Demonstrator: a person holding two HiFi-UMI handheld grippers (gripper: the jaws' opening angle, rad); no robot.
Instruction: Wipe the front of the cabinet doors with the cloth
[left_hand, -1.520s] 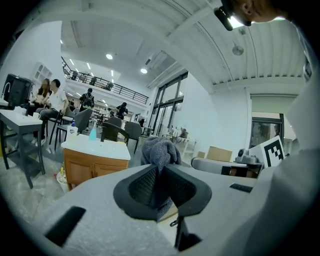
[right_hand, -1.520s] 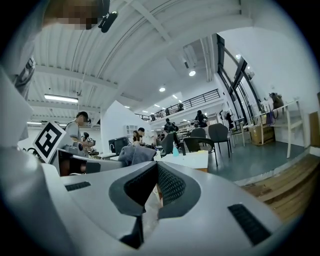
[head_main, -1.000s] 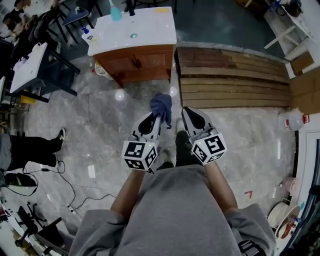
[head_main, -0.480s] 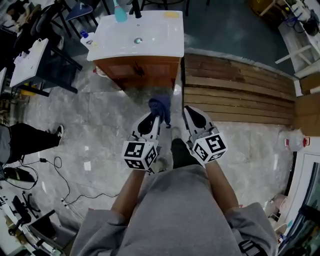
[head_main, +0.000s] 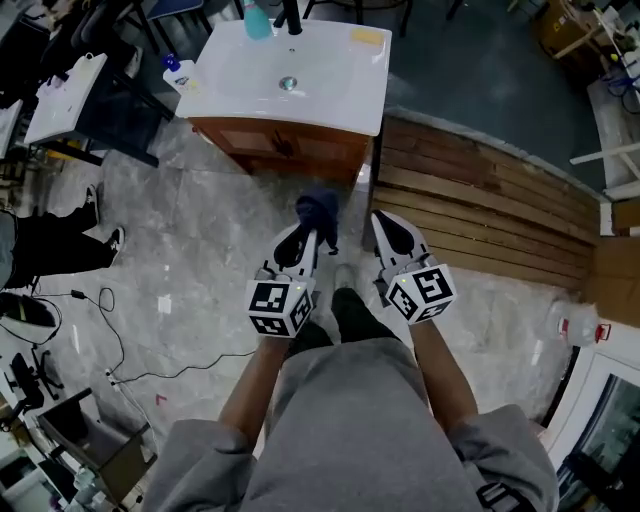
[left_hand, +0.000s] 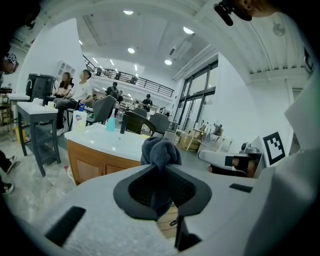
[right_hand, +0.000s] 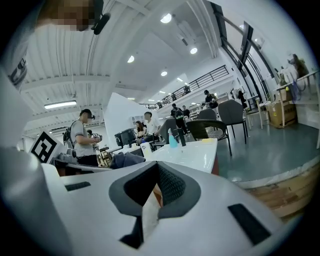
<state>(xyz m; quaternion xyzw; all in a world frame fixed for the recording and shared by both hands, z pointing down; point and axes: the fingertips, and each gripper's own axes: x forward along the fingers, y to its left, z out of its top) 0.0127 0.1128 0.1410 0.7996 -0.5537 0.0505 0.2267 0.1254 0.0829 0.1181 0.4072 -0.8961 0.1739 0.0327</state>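
Observation:
A wooden cabinet (head_main: 290, 146) with a white sink top stands ahead of me, its brown doors facing me. My left gripper (head_main: 316, 232) is shut on a dark blue cloth (head_main: 318, 210), which bunches up above its tips, a short way from the doors. In the left gripper view the cloth (left_hand: 160, 151) sticks out between the closed jaws of that gripper (left_hand: 159, 169), with the cabinet (left_hand: 97, 162) behind it. My right gripper (head_main: 381, 222) is level beside the left one. It (right_hand: 156, 169) is shut with nothing in it, and the sink top (right_hand: 192, 149) lies beyond.
A raised wooden plank platform (head_main: 480, 195) runs right of the cabinet. A teal spray bottle (head_main: 258, 20) stands on the sink top. At left are a white table (head_main: 62, 82), a person's legs (head_main: 50, 242) and cables (head_main: 115, 345) on the marble floor. A white jug (head_main: 570, 322) sits far right.
The cabinet has drawn closer to the grippers as I step forward. Both grippers keep the same pose, the left still holding the cloth.

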